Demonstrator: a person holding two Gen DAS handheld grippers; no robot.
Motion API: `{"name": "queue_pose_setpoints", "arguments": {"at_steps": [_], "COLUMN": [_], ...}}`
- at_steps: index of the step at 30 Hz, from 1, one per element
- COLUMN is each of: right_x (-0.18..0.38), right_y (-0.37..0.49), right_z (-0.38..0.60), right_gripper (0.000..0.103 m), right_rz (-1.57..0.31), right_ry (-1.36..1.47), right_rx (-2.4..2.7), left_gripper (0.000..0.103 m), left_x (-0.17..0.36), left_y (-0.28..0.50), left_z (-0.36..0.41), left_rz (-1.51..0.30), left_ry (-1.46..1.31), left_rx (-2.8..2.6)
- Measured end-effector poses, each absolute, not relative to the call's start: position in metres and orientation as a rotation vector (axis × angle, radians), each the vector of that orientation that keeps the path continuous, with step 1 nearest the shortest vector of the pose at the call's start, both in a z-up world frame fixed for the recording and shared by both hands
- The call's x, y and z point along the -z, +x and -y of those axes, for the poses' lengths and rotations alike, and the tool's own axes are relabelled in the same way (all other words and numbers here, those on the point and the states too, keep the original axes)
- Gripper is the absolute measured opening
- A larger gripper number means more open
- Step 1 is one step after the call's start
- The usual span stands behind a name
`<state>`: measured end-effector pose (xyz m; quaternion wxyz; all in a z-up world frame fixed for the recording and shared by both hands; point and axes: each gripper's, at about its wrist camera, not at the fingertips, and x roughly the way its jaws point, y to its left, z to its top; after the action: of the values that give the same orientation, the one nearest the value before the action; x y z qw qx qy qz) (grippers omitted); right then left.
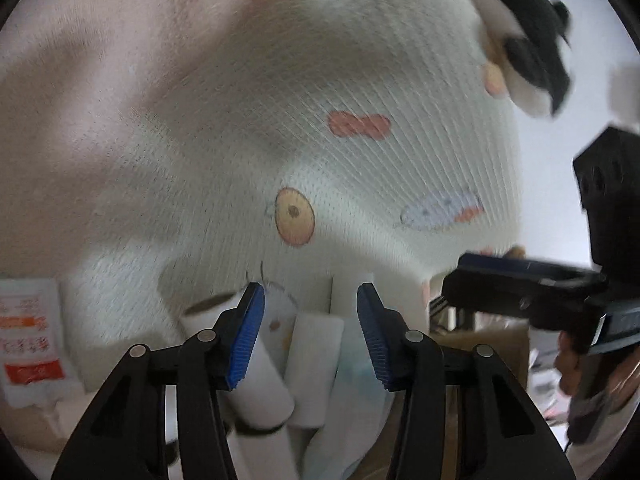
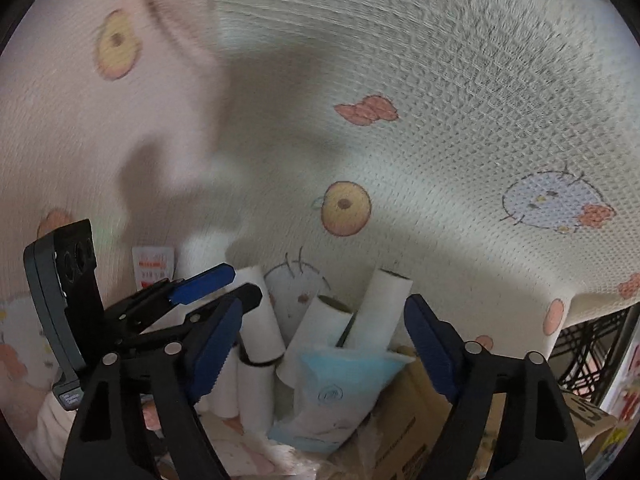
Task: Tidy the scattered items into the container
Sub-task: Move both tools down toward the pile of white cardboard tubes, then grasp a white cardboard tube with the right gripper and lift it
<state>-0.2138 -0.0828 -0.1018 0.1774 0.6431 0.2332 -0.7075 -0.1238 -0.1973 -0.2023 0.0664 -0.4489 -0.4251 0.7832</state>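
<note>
Cream cartoon-print mesh cloth (image 2: 400, 140) fills the background. At lower centre, white rolls (image 2: 384, 312) and a blue pouch (image 2: 340, 392) already stand packed in the cardboard container (image 2: 420, 412). Left tool (image 1: 310, 336) and right tool (image 2: 320, 356) both apart, empty. Remaining scattered items: cannot tell.

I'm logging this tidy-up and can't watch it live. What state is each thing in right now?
left gripper: open, nothing between the pads.
right gripper: open, nothing gripped.
white rolls: propped on end, leaning, against the blanket.
blue packet: tilted, in front of the rolls.
printed blanket: draped, bulging behind the pile.
cardboard box: state unclear.
</note>
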Motion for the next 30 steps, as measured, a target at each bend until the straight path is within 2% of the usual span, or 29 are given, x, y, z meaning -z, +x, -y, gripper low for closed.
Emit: {"name": "queue_pose_setpoints", "arguments": {"at_steps": [3, 5, 7, 13, 20, 30], "right_x": [0.106, 0.110, 0.115, 0.142, 0.172, 0.201], "right_y": [-0.233, -0.242, -0.250, -0.257, -0.268, -0.273], "right_z": [0.082, 0.078, 0.073, 0.063, 0.053, 0.052], "right_gripper": [0.080, 0.080, 0.080, 0.075, 0.074, 0.074], "right_rz": [-0.652, -0.613, -0.581, -0.547, -0.553, -0.543], "right_ry": [1.858, 1.896, 1.938, 2.056, 2.195, 2.312], "right_rx": [2.038, 2.053, 2.065, 2.037, 2.056, 2.012], "left_gripper": [0.058, 0.066, 0.069, 0.069, 0.068, 0.067], "left_x": [0.215, 0.222, 0.227, 0.225, 0.236, 0.230], "left_y": [-0.137, -0.146, -0.156, -0.178, -0.170, -0.158], "left_z": [0.204, 0.208, 0.207, 0.186, 0.181, 0.192], "left_rz": [1.378, 1.420, 1.406, 1.053, 1.106, 1.085], "left_ry": [-1.378, -1.409, -1.435, -1.520, -1.468, -1.441], "left_rx": [-2.314, -2.284, -2.280, -2.301, -2.243, -2.250]}}
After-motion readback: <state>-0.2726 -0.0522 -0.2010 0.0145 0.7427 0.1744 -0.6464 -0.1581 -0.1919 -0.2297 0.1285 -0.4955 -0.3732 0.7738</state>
